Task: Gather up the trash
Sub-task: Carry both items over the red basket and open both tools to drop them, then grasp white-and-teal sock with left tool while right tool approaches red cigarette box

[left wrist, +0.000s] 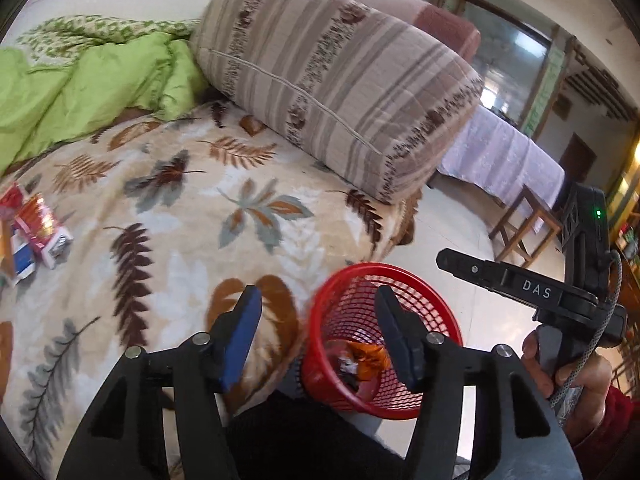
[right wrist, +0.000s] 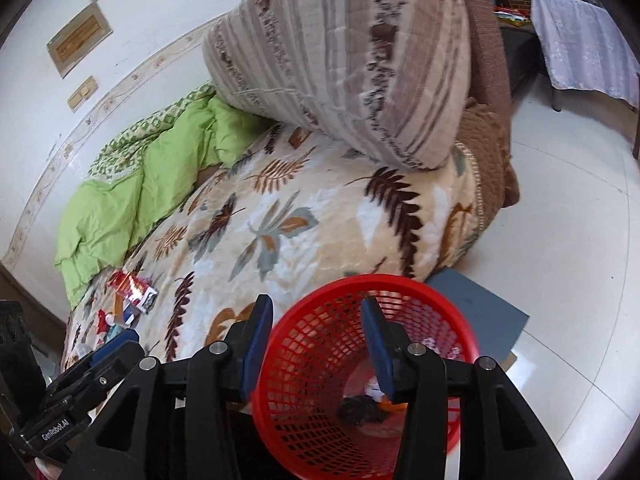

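Jaws: left gripper (left wrist: 318,340) and right gripper (right wrist: 316,344) apart, holding nothing.
Basket (left wrist: 416,300): contents hard to make out.
Wrappers (left wrist: 38,232): cut off in left view.

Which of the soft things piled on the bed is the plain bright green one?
The crumpled green quilt by the wall. The big rolled bundle beside it is brown-and-beige striped, and the blanket underneath has a leaf print.

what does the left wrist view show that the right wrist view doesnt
Only the left wrist view: the person's hand holding the right gripper, and a wooden stool.
Only the right wrist view: a grey board on the floor beside the basket, and wall plates.
Both: the red basket with trash inside, wrappers lying on the leaf-pattern blanket, the striped pillow, and the green quilt.
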The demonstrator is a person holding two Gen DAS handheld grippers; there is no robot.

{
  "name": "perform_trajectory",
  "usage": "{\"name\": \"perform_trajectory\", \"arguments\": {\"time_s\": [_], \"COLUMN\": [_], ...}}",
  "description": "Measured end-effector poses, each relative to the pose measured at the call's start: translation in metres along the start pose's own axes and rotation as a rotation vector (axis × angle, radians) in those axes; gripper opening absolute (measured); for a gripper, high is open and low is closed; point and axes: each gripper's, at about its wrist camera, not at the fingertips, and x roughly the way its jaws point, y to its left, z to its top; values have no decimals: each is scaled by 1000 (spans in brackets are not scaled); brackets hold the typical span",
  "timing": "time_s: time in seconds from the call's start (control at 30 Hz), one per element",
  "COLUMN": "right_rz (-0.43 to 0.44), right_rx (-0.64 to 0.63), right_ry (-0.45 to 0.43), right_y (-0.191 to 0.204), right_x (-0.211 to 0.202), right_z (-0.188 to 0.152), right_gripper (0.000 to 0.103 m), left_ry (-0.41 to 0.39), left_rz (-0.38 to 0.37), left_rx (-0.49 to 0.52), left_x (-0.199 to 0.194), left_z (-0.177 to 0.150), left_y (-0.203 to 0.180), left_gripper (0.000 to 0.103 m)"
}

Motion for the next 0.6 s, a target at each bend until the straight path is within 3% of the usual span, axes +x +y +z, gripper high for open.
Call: {"name": "perform_trajectory", "arguments": {"time_s": [0.17, 0.6], "right_rz": [62, 252], "right_rx": [-97, -379], "right_ry": [42, 172], "right_y": [47, 219], "right_x": [22, 100], "right_z": [-7, -49], "right_gripper": [53, 57], "left_ry": [-37, -147], "left_rz": [111, 442], "left_rx": [-59, -316], "left_x": [-32, -127], "left_z": [-8, -47], "left_y": [43, 185], "left_gripper": [58, 64]}}
